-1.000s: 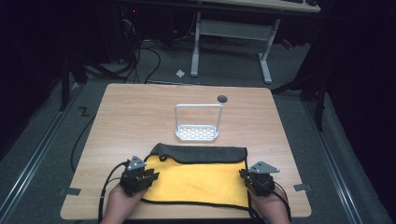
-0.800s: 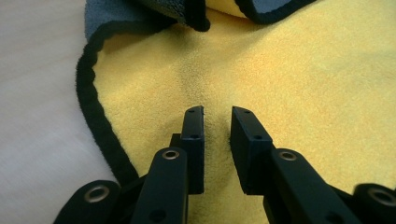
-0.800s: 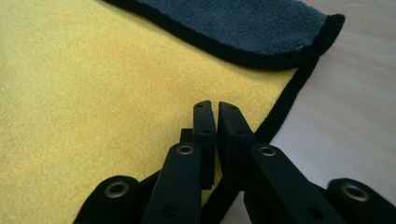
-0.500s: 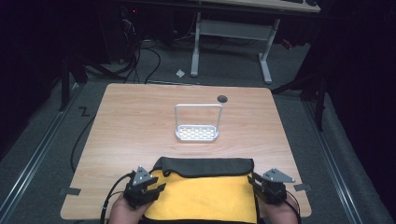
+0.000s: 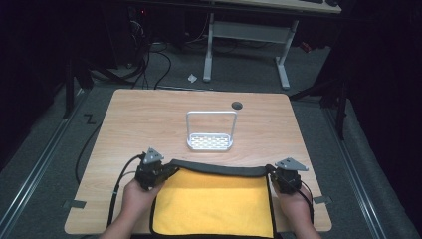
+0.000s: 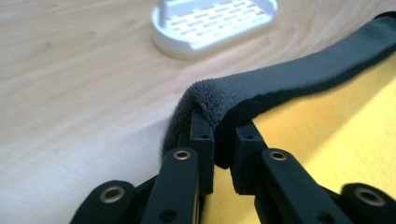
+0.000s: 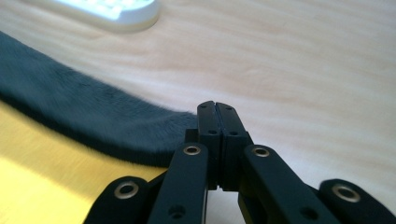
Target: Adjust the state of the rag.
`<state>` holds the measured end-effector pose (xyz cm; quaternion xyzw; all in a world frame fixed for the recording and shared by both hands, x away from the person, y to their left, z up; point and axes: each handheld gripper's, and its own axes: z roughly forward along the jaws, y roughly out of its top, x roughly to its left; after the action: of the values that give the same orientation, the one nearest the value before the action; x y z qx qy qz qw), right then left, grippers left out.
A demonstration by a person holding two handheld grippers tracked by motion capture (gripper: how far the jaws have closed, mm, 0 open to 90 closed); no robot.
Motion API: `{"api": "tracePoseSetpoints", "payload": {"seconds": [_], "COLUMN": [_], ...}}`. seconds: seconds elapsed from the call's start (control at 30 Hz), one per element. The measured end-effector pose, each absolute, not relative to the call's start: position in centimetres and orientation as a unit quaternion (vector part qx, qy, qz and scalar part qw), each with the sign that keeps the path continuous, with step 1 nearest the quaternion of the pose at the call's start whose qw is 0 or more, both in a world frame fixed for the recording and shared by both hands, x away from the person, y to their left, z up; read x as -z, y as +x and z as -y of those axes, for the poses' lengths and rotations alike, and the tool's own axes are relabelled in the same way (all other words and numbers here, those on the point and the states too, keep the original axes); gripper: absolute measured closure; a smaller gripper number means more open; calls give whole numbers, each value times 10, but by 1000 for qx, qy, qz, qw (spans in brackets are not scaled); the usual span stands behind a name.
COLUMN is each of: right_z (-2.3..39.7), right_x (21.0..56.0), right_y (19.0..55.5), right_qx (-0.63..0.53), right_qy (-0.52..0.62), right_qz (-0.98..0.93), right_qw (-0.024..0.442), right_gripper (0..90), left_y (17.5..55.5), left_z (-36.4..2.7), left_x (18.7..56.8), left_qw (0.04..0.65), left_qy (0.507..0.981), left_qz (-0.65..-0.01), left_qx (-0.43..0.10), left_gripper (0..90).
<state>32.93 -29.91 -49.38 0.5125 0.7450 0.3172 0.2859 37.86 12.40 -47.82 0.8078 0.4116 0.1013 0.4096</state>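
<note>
At the table's near edge, the left gripper (image 5: 158, 173) pinches the yellow-and-grey cloth (image 5: 214, 206) at its far corner; the right gripper (image 5: 281, 180), jaws just closed, pinches the opposite corner. Pull both evenly, well short of the white rack (image 5: 210, 142).

Yellow cloth (image 5: 214, 209) with dark grey, perhaps black, edge; white slotted rack (image 5: 210, 142); pale wood-grain table (image 5: 149, 114).

Pulled toward the bottom edge: cloth (image 5: 214, 204), grey fold now mid-frame. Both jaws just closing, left gripper (image 5: 166, 173) pinching its corner, right gripper (image 5: 272, 175) shut tight.
</note>
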Motion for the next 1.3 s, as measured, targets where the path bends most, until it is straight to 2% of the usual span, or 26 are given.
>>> {"api": "tracePoseSetpoints", "payload": {"seconds": [0.07, 0.2, 0.3, 0.4, 0.53, 0.63, 0.7, 0.73, 0.93, 1.07, 1.1, 1.3], "right_z": [300, 301, 302, 306, 305, 298, 294, 289, 277, 279, 282, 320], "right_x": [492, 500, 511, 511, 497, 492, 494, 500, 519, 520, 520, 521], "right_y": [340, 366, 388, 398, 383, 361, 345, 329, 309, 308, 310, 321], "right_qx": [-316, -304, -294, -297, -319, -324, -334, -335, -303, -295, -284, -264], "right_qy": [514, 526, 536, 546, 534, 512, 505, 499, 478, 479, 480, 519], "right_qz": [-744, -742, -739, -730, -727, -741, -749, -761, -798, -799, -800, -772], "right_qw": [286, 282, 282, 286, 290, 289, 270, 245, 208, 210, 223, 255], "right_gripper": [900, 900, 885, 797, 747, 735, 758, 799, 900, 900, 900, 900], "left_y": [396, 430, 447, 447, 426, 404, 391, 386, 382, 377, 375, 365], "left_z": [-126, -131, -140, -152, -156, -160, -156, -152, -132, -123, -118, -83], "left_x": [475, 483, 494, 497, 490, 483, 483, 487, 527, 529, 529, 530], "left_qw": [397, 377, 363, 378, 397, 429, 436, 437, 376, 385, 386, 403], "left_qy": [812, 806, 794, 776, 772, 758, 766, 772, 815, 815, 819, 828], "left_qz": [-419, -445, -473, -490, -473, -465, -446, -439, -426, -417, -409, -380], "left_qx": [-89, -99, -115, -121, -150, -158, -155, -143, -115, -112, -111, -91], "left_gripper": [773, 648, 613, 592, 583, 589, 658, 719, 821, 828, 828, 799]}}
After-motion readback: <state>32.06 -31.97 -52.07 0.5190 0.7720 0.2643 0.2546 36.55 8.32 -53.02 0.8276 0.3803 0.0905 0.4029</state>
